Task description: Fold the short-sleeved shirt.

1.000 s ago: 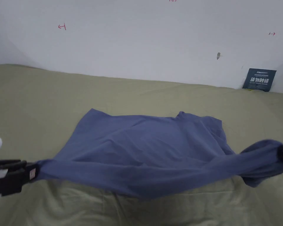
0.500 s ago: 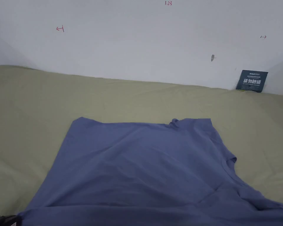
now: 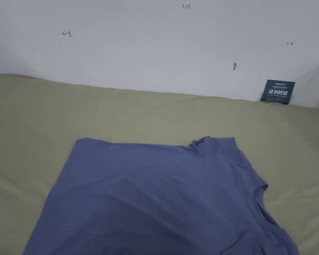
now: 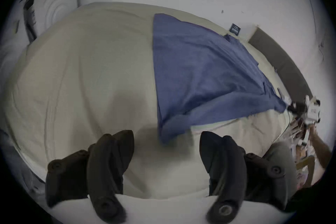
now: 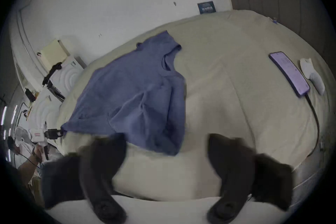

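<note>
The blue short-sleeved shirt [image 3: 155, 196] lies spread flat on the olive-green bed [image 3: 122, 113], neck opening [image 3: 258, 196] to the right and hem to the left. My left gripper [image 4: 165, 134] is open, its jaws wide apart just short of the shirt's near hem corner [image 4: 167, 129]. My right gripper [image 5: 166, 137] is also open, blurred, with the near sleeve end [image 5: 163, 140] lying at its fingertips. Each view shows the other gripper far off at the shirt's opposite near corner: the right gripper [image 4: 291, 108] and the left gripper [image 5: 60, 132].
A phone [image 5: 289, 73] on a cable lies on the bed to the right, beside a white object [image 5: 312, 73]. A dark sign [image 3: 277, 92] leans on the white wall. A brown headboard [image 5: 281, 6] closes the bed's right end; white furniture [image 4: 60, 2] stands past its left end.
A second ago both grippers held the shirt stretched in the air. It has since been drawn toward me and laid flat, the grippers have dropped below the head view, and both jaws are now apart.
</note>
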{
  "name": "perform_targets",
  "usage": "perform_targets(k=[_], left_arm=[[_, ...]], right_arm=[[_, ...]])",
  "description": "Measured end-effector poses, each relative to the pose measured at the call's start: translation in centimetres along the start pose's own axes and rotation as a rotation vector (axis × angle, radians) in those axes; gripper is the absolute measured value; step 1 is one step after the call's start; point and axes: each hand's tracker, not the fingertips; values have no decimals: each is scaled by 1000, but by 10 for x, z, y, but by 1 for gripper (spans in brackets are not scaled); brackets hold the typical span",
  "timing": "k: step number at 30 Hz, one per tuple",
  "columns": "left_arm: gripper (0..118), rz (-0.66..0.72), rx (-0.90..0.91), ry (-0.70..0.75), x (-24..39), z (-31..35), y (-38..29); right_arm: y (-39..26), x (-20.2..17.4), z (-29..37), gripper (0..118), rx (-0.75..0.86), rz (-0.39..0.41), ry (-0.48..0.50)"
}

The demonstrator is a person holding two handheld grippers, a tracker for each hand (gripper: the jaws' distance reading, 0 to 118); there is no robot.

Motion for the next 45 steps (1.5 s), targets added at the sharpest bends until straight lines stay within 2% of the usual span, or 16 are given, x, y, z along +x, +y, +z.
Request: perform_targets(k=[3, 7, 8, 9, 10, 11, 13, 15, 18, 22, 25, 33, 34, 36, 38, 45], left_arm=[[80, 42, 64, 56, 16, 21, 3], [79, -76, 168, 152, 71, 42, 24], [73, -114, 190, 152, 88, 47, 28], [60, -142, 218, 152, 102, 47, 30], [36, -152, 251, 183, 118, 47, 31], [0, -147, 270, 235, 135, 43, 31], [0, -151, 293, 268, 154, 35, 26], [0, -142, 268, 260, 175, 28, 13], [0, -109, 260, 220, 199, 21, -21], [0, -109, 172, 201, 212, 8, -69], [0, -97, 99, 215, 214, 4, -91], [0, -54, 123, 185, 206, 17, -73], [4, -51, 141, 184, 197, 19, -65], [42, -34, 160, 213, 179, 22, -49], [89, -16, 148, 246, 156, 24, -34], [91, 4, 34, 393, 85, 10, 9]], right_arm=[[8, -19, 23, 98, 80, 86, -27], [29, -71, 25, 98, 127, 213, -180], [32, -87, 23, 97, 152, 222, -200], [33, -98, 19, 94, 169, 222, -212], [33, -111, 15, 84, 179, 207, -207], [30, -125, 12, 58, 205, 200, -225], [21, -148, 3, 1, 194, 196, -255], [3, -167, -2, 1, 185, 200, -300], [-36, -188, -7, 1, 155, 197, -250], [-93, -205, -21, 1, 50, 263, -224], [-120, -210, -26, 1, 0, 241, -198], [-108, -217, -27, 1, 9, 246, -148], [-100, -217, -24, 1, 26, 247, -135], [-84, -211, -16, 1, 76, 250, -91], [-71, -205, -7, 2, 104, 261, -73], [-31, -167, 8, 2, 154, 153, -85]])
